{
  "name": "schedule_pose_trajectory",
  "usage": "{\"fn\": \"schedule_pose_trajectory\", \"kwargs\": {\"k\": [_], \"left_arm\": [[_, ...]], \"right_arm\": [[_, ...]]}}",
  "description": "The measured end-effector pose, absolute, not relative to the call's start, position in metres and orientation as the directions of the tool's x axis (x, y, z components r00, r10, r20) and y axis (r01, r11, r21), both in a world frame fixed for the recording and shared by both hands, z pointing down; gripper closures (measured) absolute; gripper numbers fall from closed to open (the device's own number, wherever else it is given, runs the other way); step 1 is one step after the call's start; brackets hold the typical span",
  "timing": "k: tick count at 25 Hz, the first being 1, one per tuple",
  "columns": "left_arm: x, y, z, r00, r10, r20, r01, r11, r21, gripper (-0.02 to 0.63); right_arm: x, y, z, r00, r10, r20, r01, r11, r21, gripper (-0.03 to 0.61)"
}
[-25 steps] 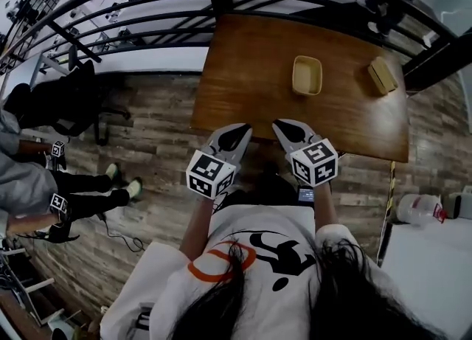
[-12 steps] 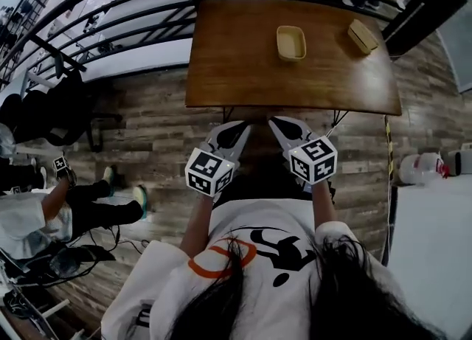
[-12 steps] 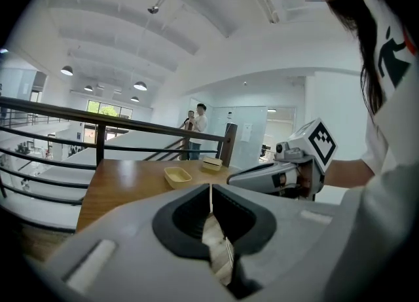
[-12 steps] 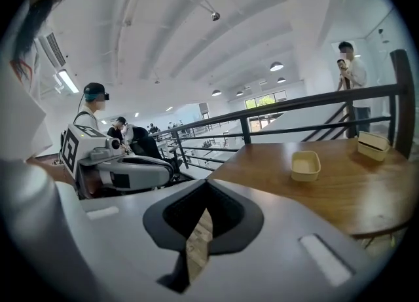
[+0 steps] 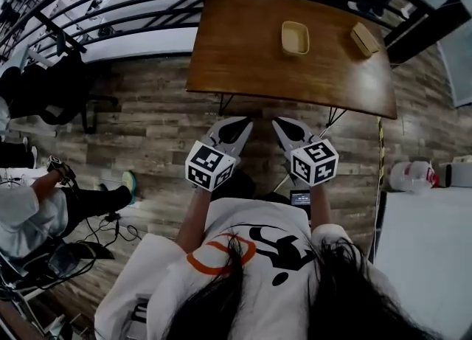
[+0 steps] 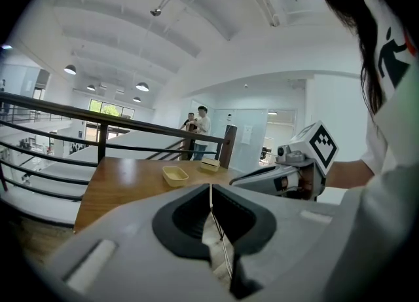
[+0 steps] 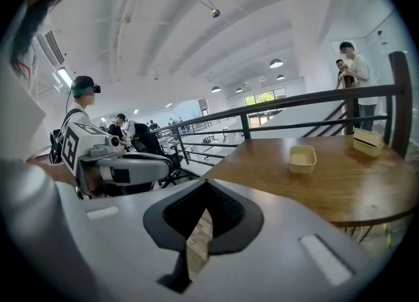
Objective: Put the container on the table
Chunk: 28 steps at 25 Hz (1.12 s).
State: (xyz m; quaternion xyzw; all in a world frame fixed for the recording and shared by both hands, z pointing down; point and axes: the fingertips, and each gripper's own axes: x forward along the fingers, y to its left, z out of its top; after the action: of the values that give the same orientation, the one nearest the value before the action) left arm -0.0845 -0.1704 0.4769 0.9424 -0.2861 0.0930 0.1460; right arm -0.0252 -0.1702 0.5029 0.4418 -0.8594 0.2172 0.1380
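- Left gripper and right gripper both have jaws pressed together with nothing in them, side by side just short of the brown wooden table.
- Pale yellow open rectangular container sits on that table, well apart from both.

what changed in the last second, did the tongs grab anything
The table now lies farther from the left tongs and right tongs, with bare floor between; a second ago their tips reached its near edge. Nothing was taken or let go. Both tongs stay shut and empty; the container and tan box keep their places.
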Motion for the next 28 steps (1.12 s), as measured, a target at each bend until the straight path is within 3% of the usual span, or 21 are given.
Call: {"fn": "schedule_pose_trajectory", "kwargs": {"k": [28], "left_arm": [[0.002,-0.013,0.471,0.761,-0.586,0.278,-0.64,-0.748,0.174,0.614]], "right_arm": [[0.049,-0.022,0.497,-0.651,-0.657,0.381,-0.757,0.604,-0.251,0.557]]}}
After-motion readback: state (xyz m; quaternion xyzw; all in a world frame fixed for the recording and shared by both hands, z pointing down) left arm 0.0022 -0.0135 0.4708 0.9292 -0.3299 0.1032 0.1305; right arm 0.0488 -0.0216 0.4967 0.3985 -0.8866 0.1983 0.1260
